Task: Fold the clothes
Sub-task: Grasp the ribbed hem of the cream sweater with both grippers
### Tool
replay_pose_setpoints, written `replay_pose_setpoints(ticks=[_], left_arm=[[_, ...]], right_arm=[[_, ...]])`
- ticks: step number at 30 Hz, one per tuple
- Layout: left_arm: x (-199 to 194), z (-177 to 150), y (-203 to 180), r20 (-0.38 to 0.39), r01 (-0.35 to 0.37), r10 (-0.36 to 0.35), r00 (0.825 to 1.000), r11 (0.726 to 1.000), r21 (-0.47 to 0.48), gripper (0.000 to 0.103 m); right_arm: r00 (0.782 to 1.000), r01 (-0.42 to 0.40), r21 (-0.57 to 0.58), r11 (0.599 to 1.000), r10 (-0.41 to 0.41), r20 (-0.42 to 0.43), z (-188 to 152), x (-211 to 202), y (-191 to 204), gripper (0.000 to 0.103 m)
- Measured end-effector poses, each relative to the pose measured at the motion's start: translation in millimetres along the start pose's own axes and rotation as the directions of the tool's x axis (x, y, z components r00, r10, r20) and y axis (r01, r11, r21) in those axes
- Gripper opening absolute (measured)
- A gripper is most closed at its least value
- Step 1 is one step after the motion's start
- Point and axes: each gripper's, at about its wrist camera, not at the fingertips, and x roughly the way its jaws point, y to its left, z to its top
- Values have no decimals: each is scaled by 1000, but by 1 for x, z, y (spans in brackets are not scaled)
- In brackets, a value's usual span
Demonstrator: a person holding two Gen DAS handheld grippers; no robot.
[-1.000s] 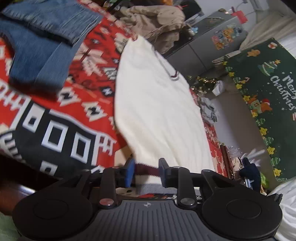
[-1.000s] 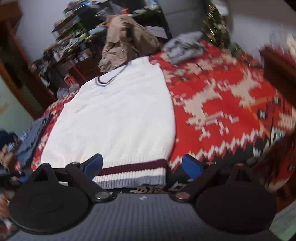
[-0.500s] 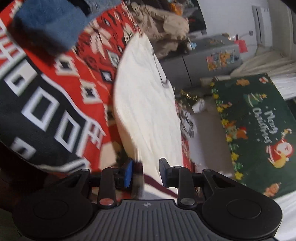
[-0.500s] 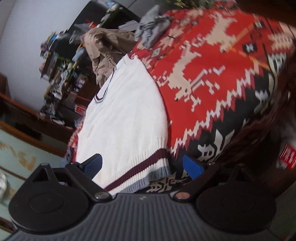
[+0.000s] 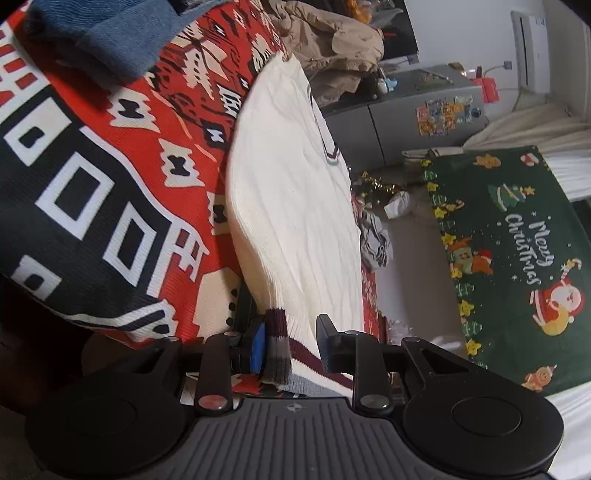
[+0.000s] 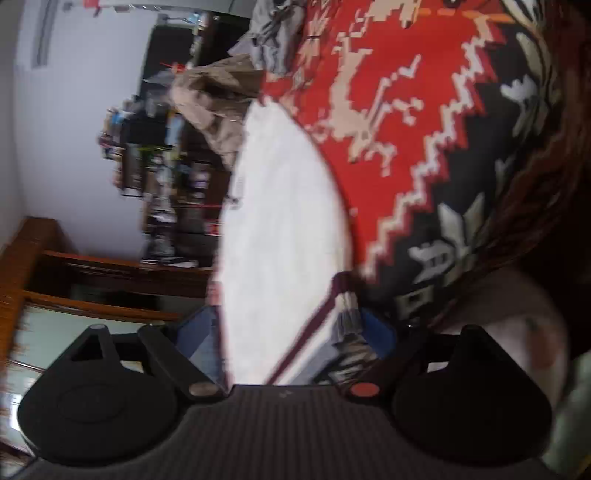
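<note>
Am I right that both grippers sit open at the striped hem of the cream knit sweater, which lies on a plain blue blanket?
Not quite: the blanket is red, black and white patterned, as the left wrist view shows. The rest holds: the left gripper and right gripper sit open at the cream knit sweater's striped hem.

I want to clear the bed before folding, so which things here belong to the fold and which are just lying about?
In the job:
white sweater
left gripper
right gripper

Lying about:
folded jeans
beige jacket
grey garment
patterned red blanket
</note>
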Motion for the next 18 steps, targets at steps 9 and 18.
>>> replay_pose_setpoints(ticks=[9,18], left_arm=[[4,3,6,17,25,-23,1000,997,-79,26],[2,2,6,8,22,-22,1000,996,-84,26]], right_arm=[[999,48,-46,998,-49,-23,16,44,9,74],[995,89,-71,994,-91,-27,26,49,1,52]])
